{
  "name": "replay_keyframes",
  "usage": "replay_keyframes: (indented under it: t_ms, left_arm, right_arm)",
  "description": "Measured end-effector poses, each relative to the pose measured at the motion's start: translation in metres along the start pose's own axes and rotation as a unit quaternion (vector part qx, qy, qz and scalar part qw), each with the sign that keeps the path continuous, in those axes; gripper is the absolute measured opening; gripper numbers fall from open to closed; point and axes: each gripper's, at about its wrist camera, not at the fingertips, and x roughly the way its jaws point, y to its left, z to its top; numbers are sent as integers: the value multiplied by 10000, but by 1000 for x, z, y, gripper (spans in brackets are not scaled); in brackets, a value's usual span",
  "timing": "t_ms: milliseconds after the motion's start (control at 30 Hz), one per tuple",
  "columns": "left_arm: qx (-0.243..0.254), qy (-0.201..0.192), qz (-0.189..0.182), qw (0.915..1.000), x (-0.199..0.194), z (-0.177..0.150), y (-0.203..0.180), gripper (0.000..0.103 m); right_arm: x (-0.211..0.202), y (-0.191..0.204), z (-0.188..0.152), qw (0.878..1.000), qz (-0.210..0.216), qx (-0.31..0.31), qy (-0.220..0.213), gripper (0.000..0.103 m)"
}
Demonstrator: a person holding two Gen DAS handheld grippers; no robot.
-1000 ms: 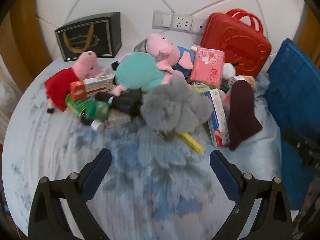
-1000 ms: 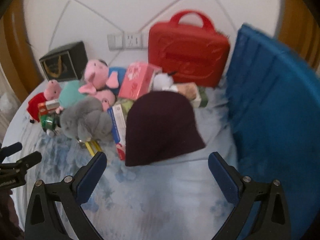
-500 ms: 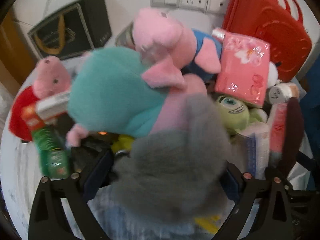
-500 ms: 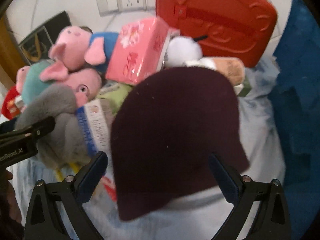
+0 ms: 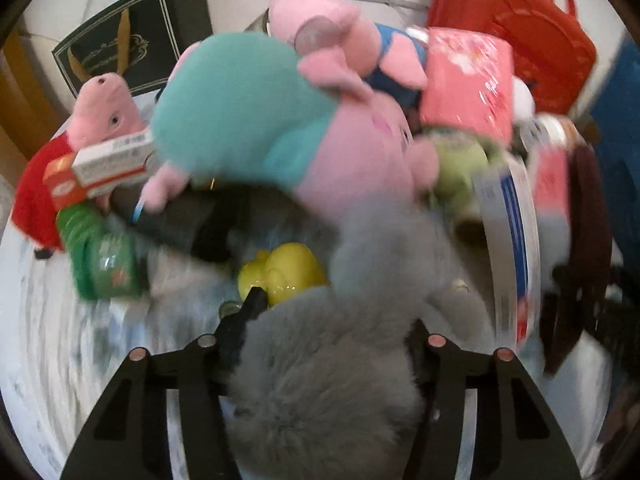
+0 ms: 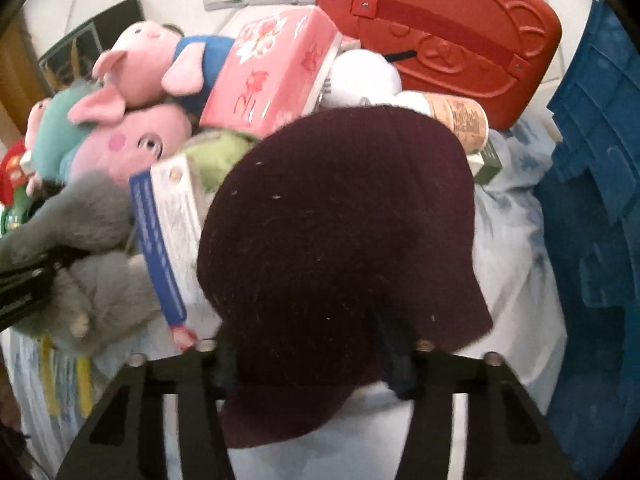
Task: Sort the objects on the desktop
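Note:
In the left wrist view a grey fluffy plush (image 5: 332,380) fills the gap of my left gripper (image 5: 332,320). Its jaws are closing and squeeze the fur from both sides. The left finger (image 5: 244,320) shows; the other is mostly buried in fur. In the right wrist view a dark maroon knitted hat (image 6: 340,220) lies over the pile's front. My right gripper (image 6: 308,344) has jaws closing on the hat's lower edge, which bunches into a fold between them. The left gripper's black body (image 6: 24,280) shows at that view's left edge, on the same grey plush (image 6: 92,248).
Piled behind are a teal-and-pink pig plush (image 5: 248,120), a pig plush in blue (image 5: 320,20), a pink tissue pack (image 6: 272,76), a yellow duck (image 5: 288,272), a green bottle (image 5: 104,264) and a blue-and-white box (image 6: 168,216). Farther back is a red case (image 6: 452,32). A blue crate (image 6: 592,200) walls the right.
Both grippers dropped from above the cloth into the pile. The left one closed around the grey plush; the right one closed around the maroon hat's edge, which now folds.

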Motion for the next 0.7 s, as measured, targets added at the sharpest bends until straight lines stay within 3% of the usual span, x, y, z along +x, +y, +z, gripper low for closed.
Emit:
replay_keyframes:
  t_ms: [67, 167, 233, 300, 400, 500, 533, 600, 700]
  left_arm:
    - [118, 33, 44, 9999, -8, -18, 2, 56]
    - [233, 67, 98, 9997, -18, -40, 8, 56]
    - [223, 63, 41, 9997, -22, -45, 12, 56]
    - [57, 106, -51, 9999, -24, -45, 20, 57]
    - [-67, 60, -111, 9999, -33, -48, 24, 57]
    - [12, 37, -53, 10000, -41, -47, 14, 57]
    - [34, 67, -36, 10000, -36, -41, 8, 58]
    - [95, 113, -32, 9999, -33, -41, 1, 70]
    - [303, 75, 33, 9995, -30, -41, -8, 77]
  right_arm:
    - [-1, -4, -14, 9999, -39, 4, 134, 27]
    - [-4, -9, -33, 9995, -184, -25, 239, 27]
    - [-12, -10, -42, 9997, -176, 4, 149, 32]
    - [-29, -10, -45, 10000, -35, 34, -61, 48]
    - [-58, 7, -41, 9985, 11, -176, -527, 48]
    - [-74, 25, -30, 9955, 512, -282, -752, 48]
    - [-73, 31, -25, 9946, 657, -325, -739, 48]
    - [-64, 40, -19, 9936, 793, -412, -693, 48]
    - [-48, 50, -11, 9918, 1018, -486, -594, 48]
